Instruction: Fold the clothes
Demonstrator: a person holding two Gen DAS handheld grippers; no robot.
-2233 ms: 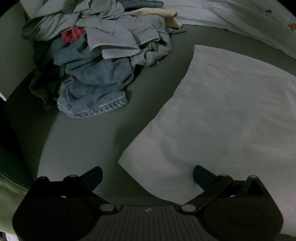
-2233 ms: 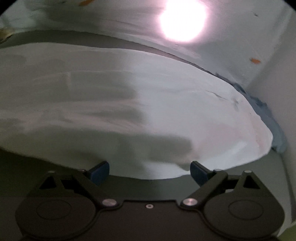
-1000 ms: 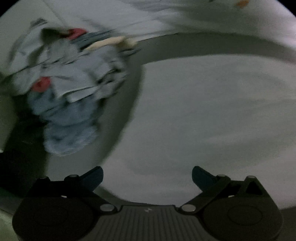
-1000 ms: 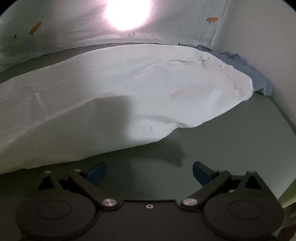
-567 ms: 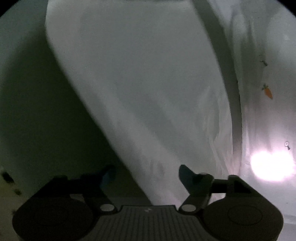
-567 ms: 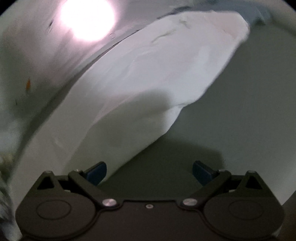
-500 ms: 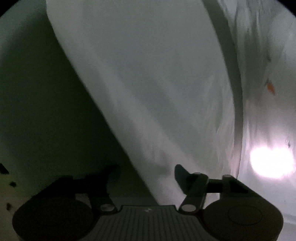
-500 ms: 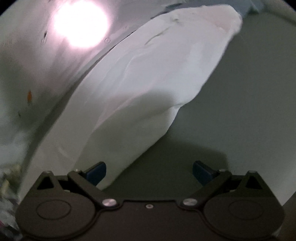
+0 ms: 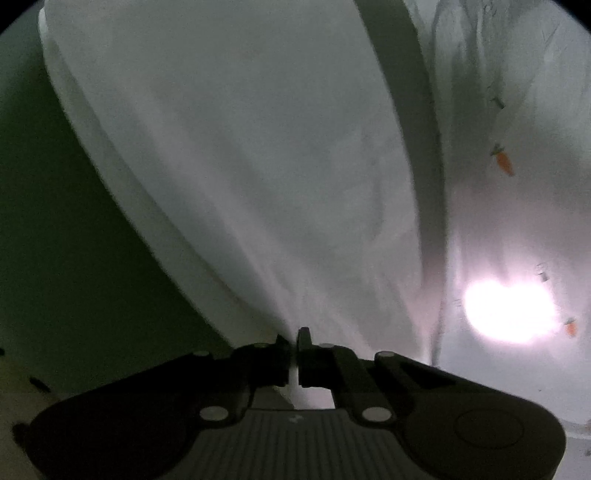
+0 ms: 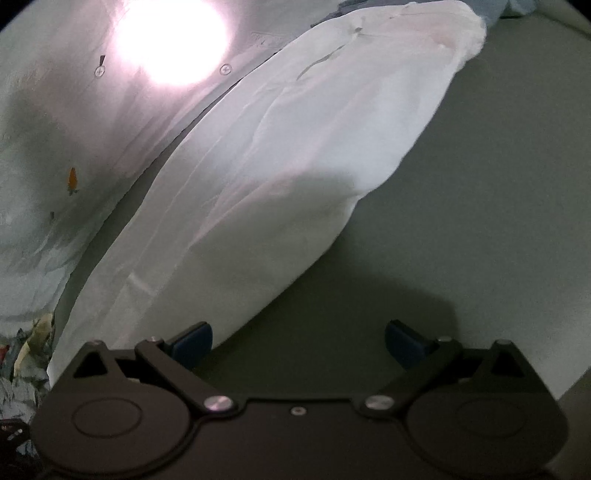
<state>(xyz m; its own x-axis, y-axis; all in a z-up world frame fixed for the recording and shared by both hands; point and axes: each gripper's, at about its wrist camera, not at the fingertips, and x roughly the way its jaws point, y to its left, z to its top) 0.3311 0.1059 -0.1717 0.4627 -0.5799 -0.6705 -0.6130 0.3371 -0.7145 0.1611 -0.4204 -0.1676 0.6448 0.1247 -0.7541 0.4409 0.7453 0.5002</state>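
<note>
Where the big white cloth [image 9: 240, 155] comes down to a point, the left gripper [image 9: 293, 341] has just been closing, and now its two dark fingers [image 9: 304, 338] are pressed together with a bit of the cloth's edge pinched between them. In the left wrist view the cloth spreads up and away from that pinch like a wide fan, with soft folds running from the tips. It lies on a dull green surface [image 9: 74, 258], which shows on the left side of that view. To the right of the cloth there is a dark strip, and past that a pale sheet [image 9: 517, 110] with little orange carrots [image 9: 503, 159] printed on it. A very bright spot of light [image 9: 509, 310] shines on that sheet. The right gripper [image 10: 299, 341] has its blue-tipped fingers [image 10: 192, 341] spread wide apart, and nothing sits between them. It hangs over the green surface [image 10: 480, 184], just beside the near edge of the white cloth [image 10: 295, 166]. The left blue tip is right by the cloth's edge, but I cannot tell if it touches. In this view the cloth runs as a long slanted shape from the bottom left up to the top right. A bit of blue clothing [image 10: 517, 7] peeks out behind its far end. At the far left edge there is a small heap of mixed clothes [image 10: 22, 354], too dark and blurred to tell apart.
</note>
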